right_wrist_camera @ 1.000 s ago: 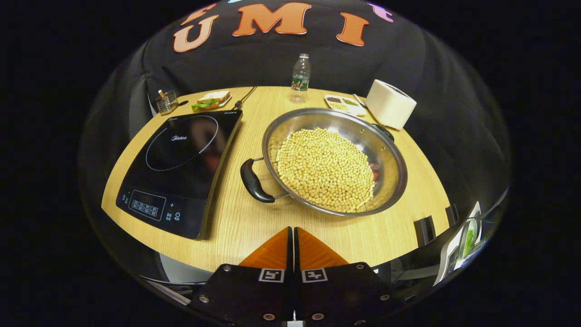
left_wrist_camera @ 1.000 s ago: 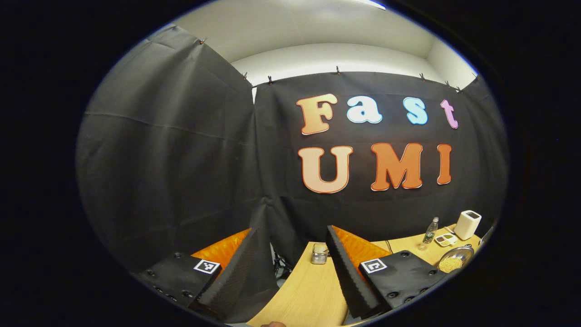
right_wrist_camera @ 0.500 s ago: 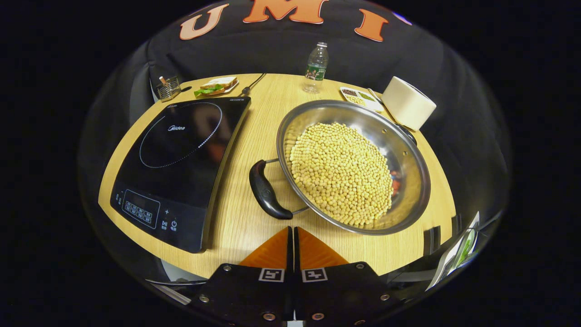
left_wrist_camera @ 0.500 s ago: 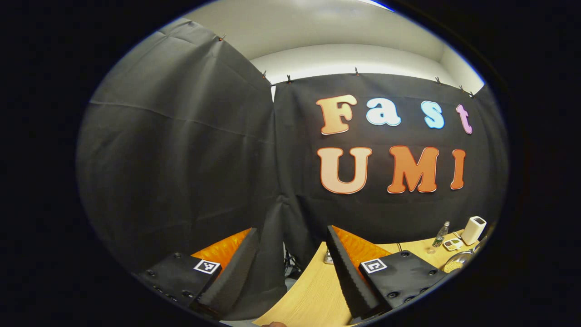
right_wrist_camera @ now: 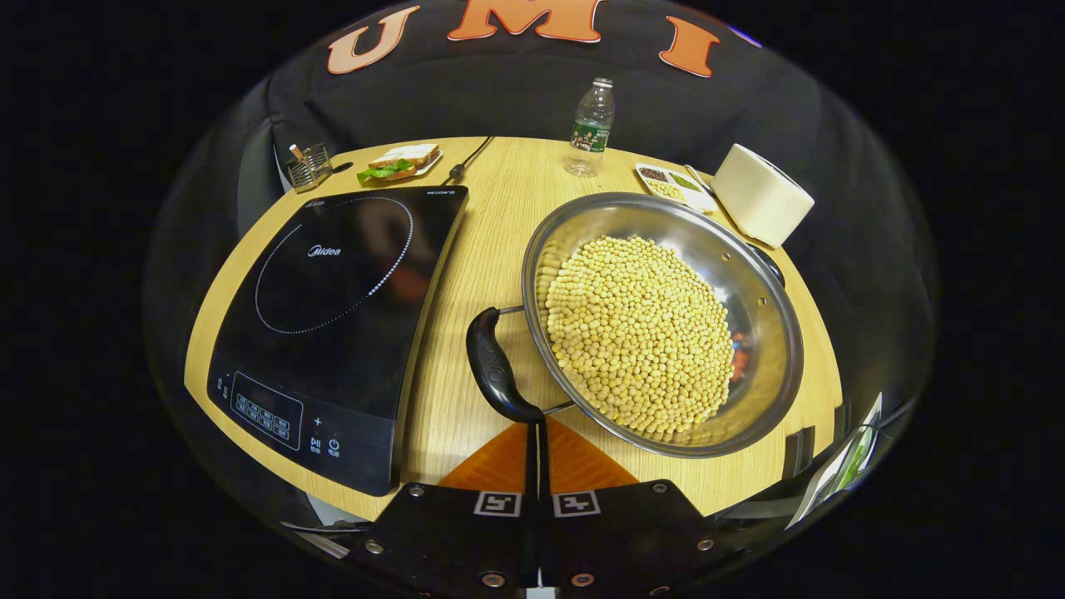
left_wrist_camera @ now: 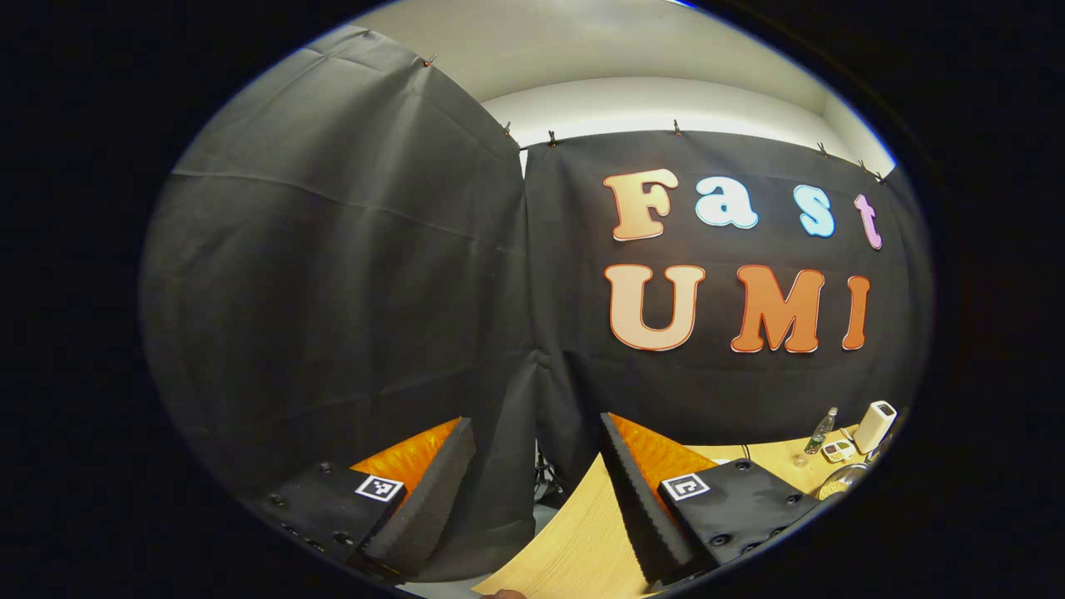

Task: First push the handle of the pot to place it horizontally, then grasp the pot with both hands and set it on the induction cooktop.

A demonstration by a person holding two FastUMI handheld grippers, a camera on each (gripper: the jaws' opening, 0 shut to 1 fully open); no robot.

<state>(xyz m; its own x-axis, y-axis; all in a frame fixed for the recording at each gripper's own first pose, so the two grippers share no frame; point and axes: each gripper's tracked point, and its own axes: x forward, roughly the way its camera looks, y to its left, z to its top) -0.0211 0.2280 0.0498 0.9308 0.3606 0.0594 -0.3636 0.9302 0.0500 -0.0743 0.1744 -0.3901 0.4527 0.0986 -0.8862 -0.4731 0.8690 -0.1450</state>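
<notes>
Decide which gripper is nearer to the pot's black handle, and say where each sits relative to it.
Right. The right gripper has its shut fingers just at the near end of the handle. The left gripper, open, hangs by the table's far-left edge, well away from the pot.

walls: black cloth (left_wrist_camera: 349, 283) | ceiling: white (left_wrist_camera: 599, 50) | furniture: round wooden table (right_wrist_camera: 491, 249)

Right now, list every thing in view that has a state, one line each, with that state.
Pot: on the table, full of beans, not on the cooktop.
Pot handle: near side, at the right claw's tips.
Cooktop: bare, left of the pot.
Bottle: upright, capped.
Right claw: shut, empty.
Left claw: open, empty, off the table's edge.
</notes>
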